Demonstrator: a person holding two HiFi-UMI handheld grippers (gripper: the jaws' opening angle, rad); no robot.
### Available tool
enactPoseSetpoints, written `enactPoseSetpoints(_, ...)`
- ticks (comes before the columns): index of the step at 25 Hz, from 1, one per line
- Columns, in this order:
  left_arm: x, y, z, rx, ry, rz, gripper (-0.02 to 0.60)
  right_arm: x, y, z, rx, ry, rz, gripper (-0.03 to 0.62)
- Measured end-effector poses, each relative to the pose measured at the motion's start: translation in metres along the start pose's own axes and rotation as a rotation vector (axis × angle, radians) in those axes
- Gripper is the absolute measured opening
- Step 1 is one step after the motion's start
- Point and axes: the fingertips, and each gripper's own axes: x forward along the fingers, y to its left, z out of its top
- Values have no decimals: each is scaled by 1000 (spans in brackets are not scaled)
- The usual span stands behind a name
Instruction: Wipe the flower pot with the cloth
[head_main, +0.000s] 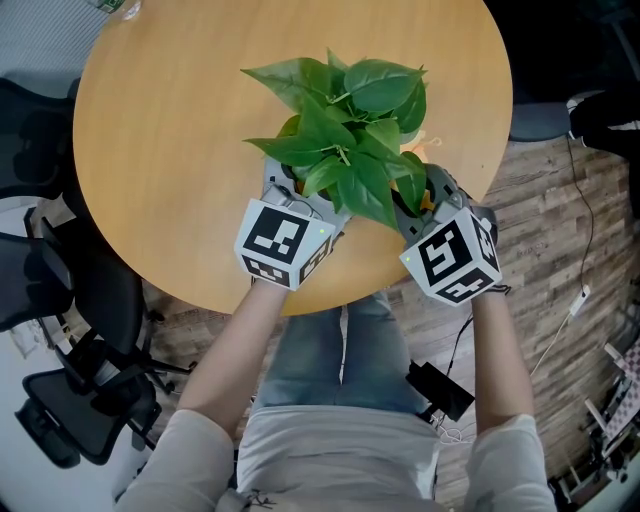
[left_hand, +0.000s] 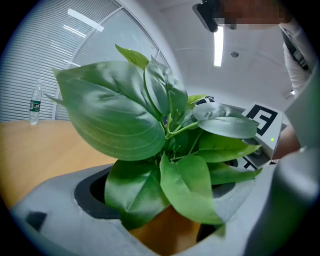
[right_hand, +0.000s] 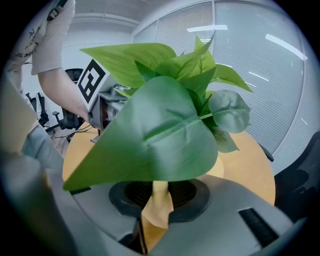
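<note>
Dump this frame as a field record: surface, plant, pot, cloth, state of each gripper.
surface: round wooden table
plant: leafy green plant near the table's front edge, between the two grippers
flower pot: orange, mostly hidden under leaves
left gripper: on the plant's left, fingers closed on the flower pot
right gripper: on the plant's right, fingers shut on the yellow cloth
cloth touching pot: cannot tell, leaves block it
other: water bottle at the far table edge
</note>
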Motion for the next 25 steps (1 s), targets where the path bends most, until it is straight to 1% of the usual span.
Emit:
enactPoseSetpoints(3,-2,-3,-3,47,9,-38,480,-1,0,-2,20,-2,-3,63)
enactPoseSetpoints(5,-6,-3,-5,60,14,-88,480,-2,0,-4,23,-4,-1,63)
enactPoseSetpoints(9,-18,-2,-12,126,43,-236,482,-4,-1,-7,31,-11,1,63)
enactPoseSetpoints(12,-23,5,-11,155,52,-336,482,-5,0,-8,39,-17,1,63)
enactPoseSetpoints(15,-19,11,-3,187,51,-431,485,-5,1,-9,47,-20,1,63)
enactPoseSetpoints(19,-11,8,1,227,66,-570,490,-4,2,-10,46,-20,8,63)
enactPoseSetpoints(22,-7,3,1,226,76,-627,497,-5,1,-9,36,-16,9,61)
enactPoseSetpoints(25,-4,0,0,217,69,-641,489,-5,2,-8,48,-19,13,63)
